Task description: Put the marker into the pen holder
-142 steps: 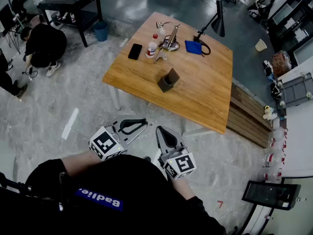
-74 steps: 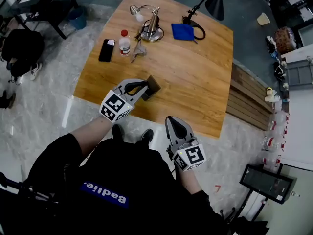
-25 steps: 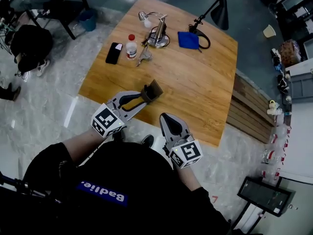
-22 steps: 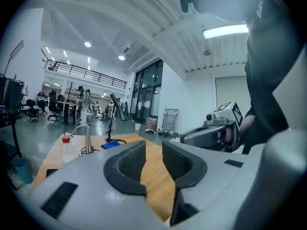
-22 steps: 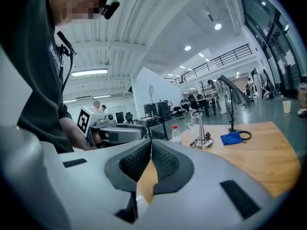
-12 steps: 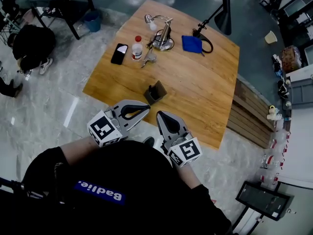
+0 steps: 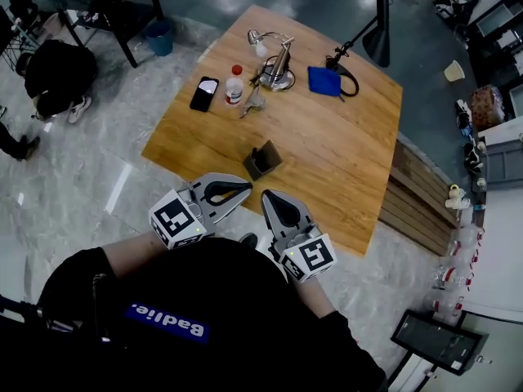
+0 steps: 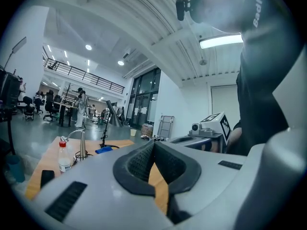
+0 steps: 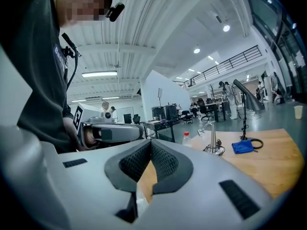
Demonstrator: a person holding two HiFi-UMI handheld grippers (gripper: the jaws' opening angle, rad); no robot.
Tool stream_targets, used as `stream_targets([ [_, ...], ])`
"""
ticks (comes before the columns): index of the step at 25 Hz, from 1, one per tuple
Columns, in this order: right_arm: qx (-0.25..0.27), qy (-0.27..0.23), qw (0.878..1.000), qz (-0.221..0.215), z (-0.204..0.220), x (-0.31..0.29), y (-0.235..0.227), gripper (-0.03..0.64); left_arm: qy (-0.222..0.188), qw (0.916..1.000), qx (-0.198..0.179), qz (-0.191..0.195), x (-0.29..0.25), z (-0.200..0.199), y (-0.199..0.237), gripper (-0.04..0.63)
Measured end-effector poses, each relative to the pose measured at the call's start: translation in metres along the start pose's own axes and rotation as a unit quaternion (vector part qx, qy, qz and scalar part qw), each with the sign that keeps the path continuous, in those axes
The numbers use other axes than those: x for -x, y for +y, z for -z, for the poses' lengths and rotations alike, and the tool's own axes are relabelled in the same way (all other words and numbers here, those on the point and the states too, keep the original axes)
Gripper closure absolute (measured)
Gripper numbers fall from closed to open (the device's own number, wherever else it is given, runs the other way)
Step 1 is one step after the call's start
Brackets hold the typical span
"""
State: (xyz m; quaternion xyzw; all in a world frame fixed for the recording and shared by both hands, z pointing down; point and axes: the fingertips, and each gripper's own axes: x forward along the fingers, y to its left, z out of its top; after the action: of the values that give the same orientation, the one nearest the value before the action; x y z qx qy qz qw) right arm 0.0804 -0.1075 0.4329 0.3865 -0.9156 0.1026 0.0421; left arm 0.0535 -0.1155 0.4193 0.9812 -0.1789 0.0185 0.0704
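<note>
The dark pen holder [image 7: 261, 160] stands on the wooden table [image 7: 343, 162] near its front edge. A slim dark thing pokes up inside it; I cannot tell if it is the marker. My left gripper [image 7: 248, 188] hangs just off the table's near edge, shut and empty, short of the holder. Beside it my right gripper [image 7: 265, 196] is also shut with nothing in it. In the left gripper view the left gripper [image 8: 153, 145] has its pads pressed together. The right gripper [image 9: 149, 143] in its own view shows the same.
At the table's far side lie a black phone [image 7: 203, 94], a small bottle [image 7: 235, 86], a silver desk lamp [image 7: 274, 55], a blue cloth [image 7: 324, 81] and a black lamp [image 7: 372, 31]. A wooden bench [image 7: 417, 188] runs along the right. A person [image 7: 55, 68] crouches far left.
My left gripper has drawn back from the pen holder toward my body and its jaws have shut. The holder now stands alone on the table. Both grippers sit side by side.
</note>
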Motion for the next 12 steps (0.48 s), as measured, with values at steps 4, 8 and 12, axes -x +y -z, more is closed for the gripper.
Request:
stream_targets([
  [4,0.001,0.001,1.0,-0.003,-0.0004,-0.0004,0.0003,0.612,-0.003,1.0,-0.001,-0.001,0.0005,-0.0013,0.0002,0.586],
  [8,0.001,0.004,1.0,-0.005,0.0005,-0.0011,0.0011,0.612,0.004,1.0,0.0,-0.003,0.0027,0.0015,0.0003,0.586],
  [12,-0.001,0.005,1.0,-0.005,0.0017,-0.0014,0.0018,0.612,0.005,1.0,-0.001,-0.008,0.0045,0.0023,0.0024,0.586],
])
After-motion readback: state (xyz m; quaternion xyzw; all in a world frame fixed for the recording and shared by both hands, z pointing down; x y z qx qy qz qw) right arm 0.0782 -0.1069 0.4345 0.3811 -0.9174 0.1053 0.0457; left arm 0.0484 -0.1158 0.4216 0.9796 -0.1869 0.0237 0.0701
